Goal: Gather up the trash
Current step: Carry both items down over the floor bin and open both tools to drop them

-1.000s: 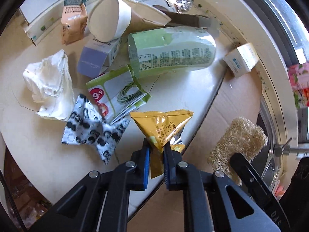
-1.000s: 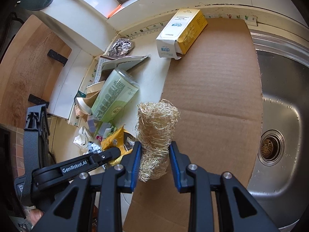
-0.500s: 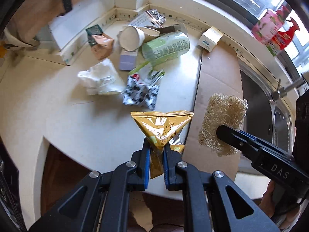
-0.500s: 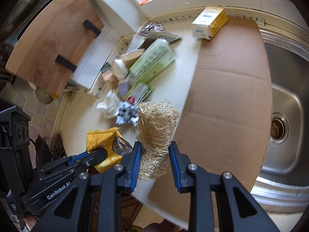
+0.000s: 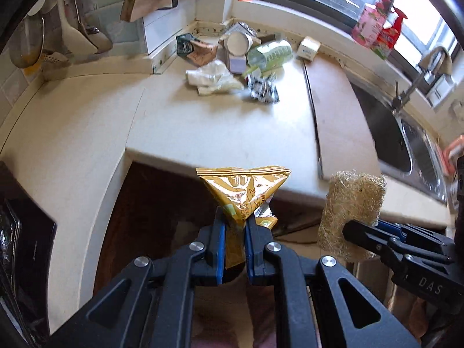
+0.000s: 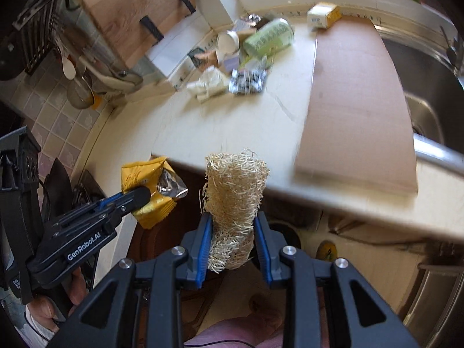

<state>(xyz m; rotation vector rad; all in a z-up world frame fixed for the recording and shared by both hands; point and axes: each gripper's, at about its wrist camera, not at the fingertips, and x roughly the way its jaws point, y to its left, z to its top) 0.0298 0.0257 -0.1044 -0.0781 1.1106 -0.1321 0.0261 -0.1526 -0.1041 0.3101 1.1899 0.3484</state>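
My left gripper (image 5: 234, 226) is shut on a gold snack wrapper (image 5: 243, 191) and holds it in the air in front of the counter edge; wrapper (image 6: 145, 191) and gripper also show in the right wrist view. My right gripper (image 6: 233, 226) is shut on a tan loofah sponge (image 6: 235, 197), also off the counter; the loofah (image 5: 352, 206) shows right of the wrapper. More trash lies at the far corner: a white tissue (image 5: 211, 78), a black-and-white wrapper (image 5: 264, 87), a green bottle (image 5: 269, 53), a paper cup (image 5: 239, 42) and small cartons (image 5: 309, 47).
A cardboard sheet (image 6: 356, 95) lies on the cream counter (image 5: 203, 127) beside a steel sink (image 5: 406, 142). A cutting board (image 6: 127, 14) and utensils hang on the wall at left. Dark cabinet and floor lie below the counter edge.
Both grippers have pulled back from the trash pile and past the counter's front edge, still holding the wrapper and the loofah. The pile now looks far away.
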